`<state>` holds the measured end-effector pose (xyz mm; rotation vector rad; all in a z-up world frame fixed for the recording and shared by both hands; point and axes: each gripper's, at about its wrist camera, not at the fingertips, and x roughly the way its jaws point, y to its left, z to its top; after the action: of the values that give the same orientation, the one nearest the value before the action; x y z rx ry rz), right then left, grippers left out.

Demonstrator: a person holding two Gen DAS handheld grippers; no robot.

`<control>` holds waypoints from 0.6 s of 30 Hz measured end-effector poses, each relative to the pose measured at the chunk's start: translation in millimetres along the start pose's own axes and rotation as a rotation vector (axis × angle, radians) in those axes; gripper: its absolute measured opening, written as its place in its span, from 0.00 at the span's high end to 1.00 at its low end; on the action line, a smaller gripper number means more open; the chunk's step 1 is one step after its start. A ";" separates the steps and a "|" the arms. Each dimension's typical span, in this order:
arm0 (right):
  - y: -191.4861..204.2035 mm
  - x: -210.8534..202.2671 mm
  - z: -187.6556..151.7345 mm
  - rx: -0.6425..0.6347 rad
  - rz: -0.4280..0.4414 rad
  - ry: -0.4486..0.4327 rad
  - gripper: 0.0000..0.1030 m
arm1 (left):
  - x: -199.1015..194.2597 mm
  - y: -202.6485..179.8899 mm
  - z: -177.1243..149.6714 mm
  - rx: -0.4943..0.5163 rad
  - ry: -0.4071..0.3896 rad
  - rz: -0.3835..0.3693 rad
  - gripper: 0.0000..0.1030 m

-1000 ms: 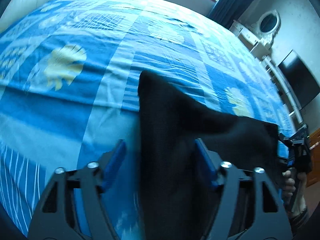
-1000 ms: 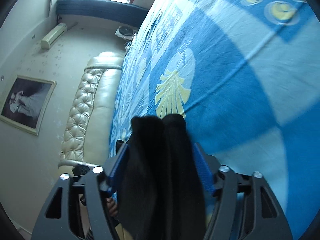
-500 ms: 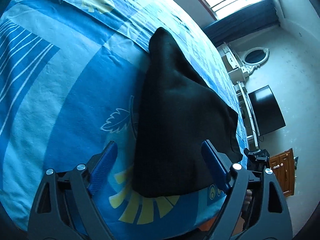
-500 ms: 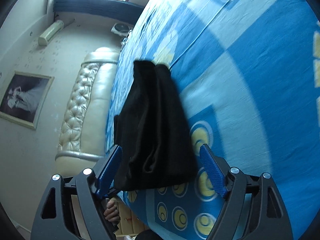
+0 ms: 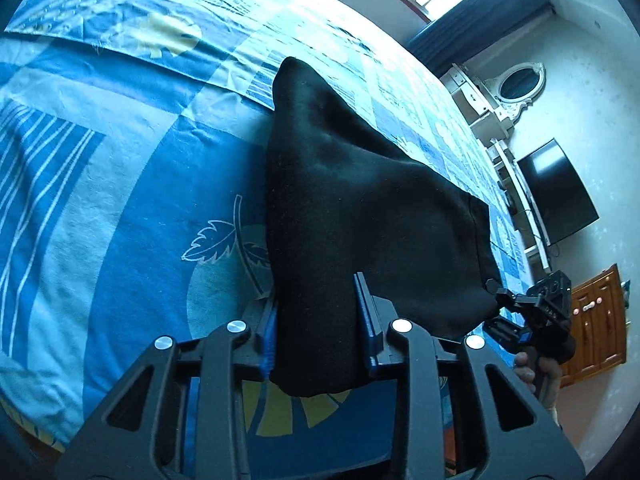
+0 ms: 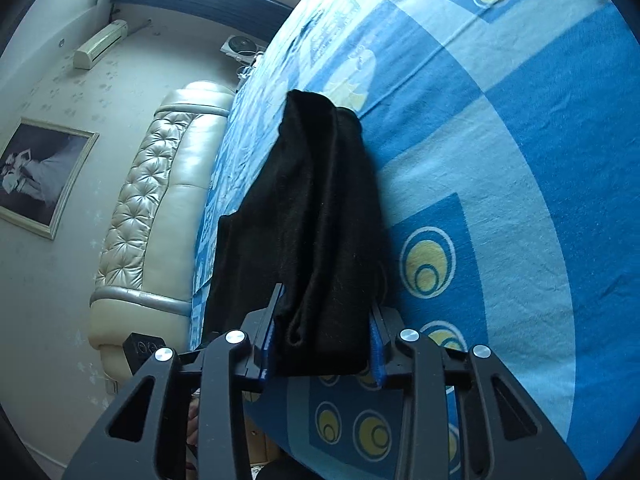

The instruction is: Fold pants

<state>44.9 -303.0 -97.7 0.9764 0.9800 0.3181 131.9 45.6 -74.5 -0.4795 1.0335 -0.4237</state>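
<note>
The black pants (image 5: 360,200) lie folded into a thick bundle on the bed, near its edge, with one narrow end running away up the bedspread (image 5: 120,184) and the broad near end hanging slightly over a yellow-and-blue print. In the right wrist view the same pants (image 6: 316,216) show as several stacked layers, their folded edges facing the camera.

The left hand-held gripper (image 5: 316,332) has the near corner of the bundle between its blue pads, and its jaws are closing; both pads lie against the cloth, which bulges out in front of them. The right hand-held gripper (image 6: 324,340) takes the other near corner in the same way, jaws closing, with the layered edge filling the gap between its pads and touching both.

In the left wrist view the right hand-held gripper (image 5: 540,300) is seen at the far corner of the bundle, with the person's hand (image 5: 536,372) on its grip below.

The bedspread is blue with light panels, white stripes, a leaf outline and yellow ringed circles. A padded cream headboard (image 6: 148,216) stands at one end of the bed, with a framed picture (image 6: 40,176) and an air conditioner (image 6: 100,44) on the wall behind. On the other side are a dark flat screen (image 5: 556,192), an oval mirror (image 5: 520,84) over white furniture, a wooden cabinet (image 5: 600,312) and a window with dark curtains (image 5: 472,12).
</note>
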 end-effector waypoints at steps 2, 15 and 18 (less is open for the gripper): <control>1.5 -0.5 -0.2 0.008 0.006 0.003 0.65 | -2.9 2.4 -0.7 0.000 0.004 0.013 0.70; -21.1 -0.5 -14.9 0.055 0.021 0.030 0.65 | -2.3 5.5 -15.6 0.029 0.017 0.040 0.69; -27.5 2.1 -16.0 0.061 0.033 0.029 0.65 | -1.3 4.9 -19.1 0.055 0.010 0.050 0.68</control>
<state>28.1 -308.2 -124.3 1.0461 1.0060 0.3323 114.9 46.9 -84.6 -0.4023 1.0391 -0.4091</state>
